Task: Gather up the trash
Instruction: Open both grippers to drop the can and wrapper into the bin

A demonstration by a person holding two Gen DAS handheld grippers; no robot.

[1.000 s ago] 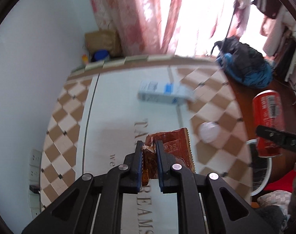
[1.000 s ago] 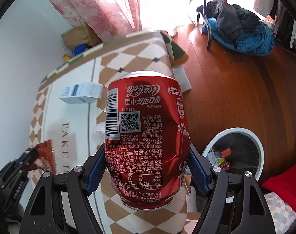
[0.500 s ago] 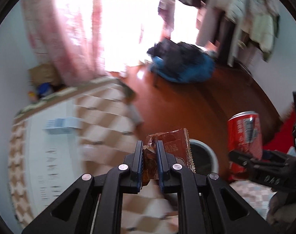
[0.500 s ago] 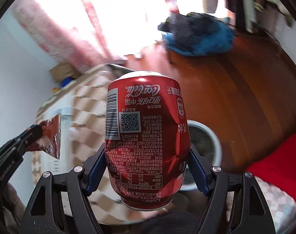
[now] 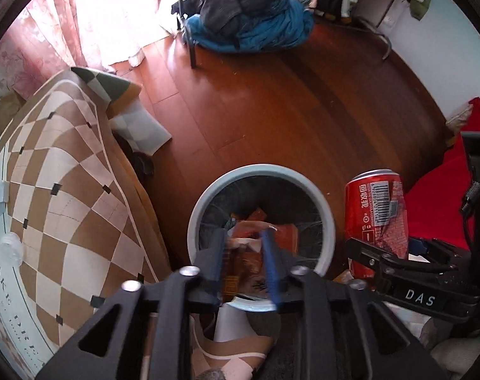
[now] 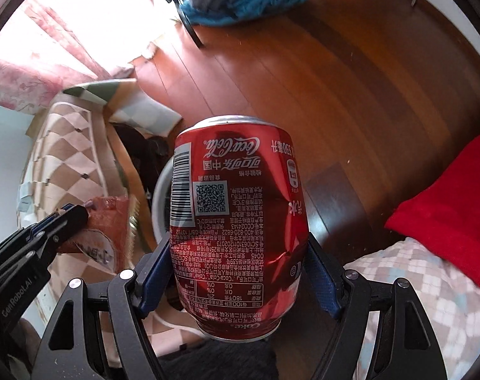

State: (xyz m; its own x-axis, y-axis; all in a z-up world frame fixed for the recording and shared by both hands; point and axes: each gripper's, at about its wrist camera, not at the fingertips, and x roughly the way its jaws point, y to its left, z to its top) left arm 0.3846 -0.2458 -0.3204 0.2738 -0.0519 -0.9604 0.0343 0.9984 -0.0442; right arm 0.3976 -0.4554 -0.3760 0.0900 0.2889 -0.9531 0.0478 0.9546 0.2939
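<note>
The left gripper (image 5: 244,264) is positioned above the waste bin (image 5: 325,209), lower centre of the left wrist view. Its jaws are opening, with the brown snack wrapper (image 5: 243,269) between them; the pads no longer appear to press it. The wrapper is judged light, limp and crinkly (best taken at an edge). The right gripper (image 6: 240,272) is clamped on the red cola can (image 6: 236,221), centre of the right wrist view. The dented can is judged light, thin-walled and smooth; it is best held mid-body.
</note>
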